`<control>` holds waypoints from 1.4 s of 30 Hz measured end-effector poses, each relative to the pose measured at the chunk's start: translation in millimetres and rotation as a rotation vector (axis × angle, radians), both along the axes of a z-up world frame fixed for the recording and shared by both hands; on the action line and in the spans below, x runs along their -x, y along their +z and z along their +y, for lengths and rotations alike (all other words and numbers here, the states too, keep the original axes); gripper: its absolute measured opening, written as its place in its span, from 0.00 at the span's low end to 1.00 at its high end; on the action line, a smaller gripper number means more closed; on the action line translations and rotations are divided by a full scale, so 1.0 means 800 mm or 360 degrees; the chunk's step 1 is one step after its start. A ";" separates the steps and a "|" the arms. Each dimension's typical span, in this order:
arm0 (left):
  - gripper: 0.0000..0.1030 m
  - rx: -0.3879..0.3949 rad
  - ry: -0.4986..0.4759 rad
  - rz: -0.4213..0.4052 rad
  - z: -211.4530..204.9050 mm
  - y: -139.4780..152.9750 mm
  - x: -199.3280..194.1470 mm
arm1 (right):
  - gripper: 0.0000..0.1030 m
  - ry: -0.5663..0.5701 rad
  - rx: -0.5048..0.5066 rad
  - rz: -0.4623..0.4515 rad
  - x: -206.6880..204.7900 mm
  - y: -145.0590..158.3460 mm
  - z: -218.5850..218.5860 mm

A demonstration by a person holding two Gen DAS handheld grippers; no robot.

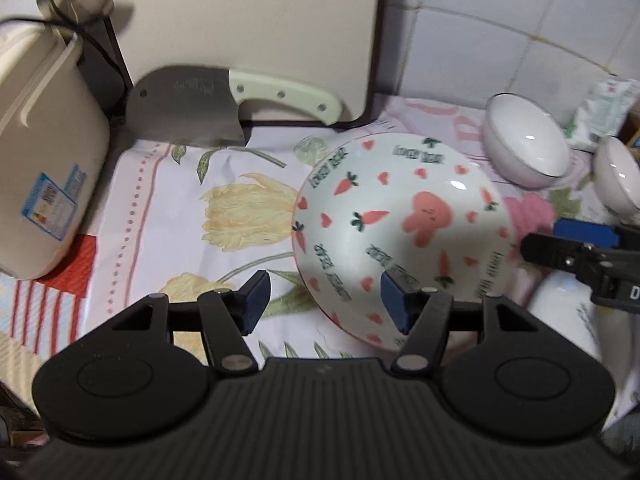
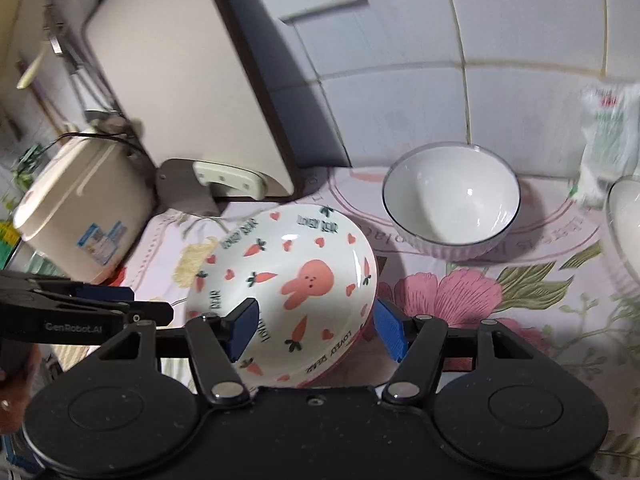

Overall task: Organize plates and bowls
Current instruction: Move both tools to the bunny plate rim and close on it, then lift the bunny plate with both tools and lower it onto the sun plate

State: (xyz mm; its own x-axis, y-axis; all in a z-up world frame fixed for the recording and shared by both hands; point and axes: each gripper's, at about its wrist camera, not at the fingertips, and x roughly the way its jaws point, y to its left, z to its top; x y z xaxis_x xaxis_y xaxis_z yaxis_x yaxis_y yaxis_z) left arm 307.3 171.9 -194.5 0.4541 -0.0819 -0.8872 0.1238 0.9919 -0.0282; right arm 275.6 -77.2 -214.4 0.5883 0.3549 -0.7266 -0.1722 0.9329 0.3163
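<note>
A white bowl with pink rabbit and carrot prints point(image 1: 404, 236) sits tilted on the flowered cloth; it also shows in the right wrist view point(image 2: 296, 280). My left gripper point(image 1: 326, 304) is open, its jaws straddling the bowl's near-left rim. My right gripper point(image 2: 318, 328) is open, its jaws on either side of the bowl's near rim; it shows in the left wrist view point(image 1: 560, 248) at the bowl's right. A plain white bowl with a dark rim point(image 2: 452, 204) stands behind, also in the left wrist view point(image 1: 526, 140). Another white bowl point(image 2: 628, 224) is at far right.
A cleaver point(image 1: 212, 108) leans against an upright cutting board point(image 1: 256, 32) at the back. A cream rice cooker point(image 1: 44, 160) stands at the left. A green-white packet point(image 2: 608, 132) leans on the tiled wall at the right.
</note>
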 end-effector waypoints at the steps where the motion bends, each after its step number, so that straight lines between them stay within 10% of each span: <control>1: 0.58 -0.0012 0.0012 0.0009 0.002 -0.011 -0.007 | 0.66 -0.0020 -0.0001 0.0017 -0.005 -0.008 0.000; 11: 0.54 0.0136 0.0084 0.0115 0.025 -0.071 -0.047 | 0.62 -0.0083 0.0003 0.0114 -0.038 -0.052 0.001; 14: 0.30 0.0202 0.0034 0.0145 0.025 -0.076 -0.052 | 0.42 -0.0063 -0.0024 0.0170 -0.041 -0.059 0.003; 18: 0.28 0.0202 -0.0006 0.0146 0.022 -0.075 -0.053 | 0.22 -0.0069 0.0025 0.0182 -0.039 -0.063 0.005; 42: 0.27 0.0199 -0.0010 0.0180 0.022 -0.023 -0.004 | 0.19 0.0008 -0.0041 0.0245 0.004 -0.005 -0.005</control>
State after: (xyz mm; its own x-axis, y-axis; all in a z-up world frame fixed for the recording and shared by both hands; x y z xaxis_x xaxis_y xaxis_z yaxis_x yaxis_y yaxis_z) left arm 310.6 189.7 -212.8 0.3508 -0.1975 -0.9154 0.1190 0.9790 -0.1656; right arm 272.2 -81.5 -218.6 0.4685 0.3771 -0.7989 -0.1244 0.9235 0.3629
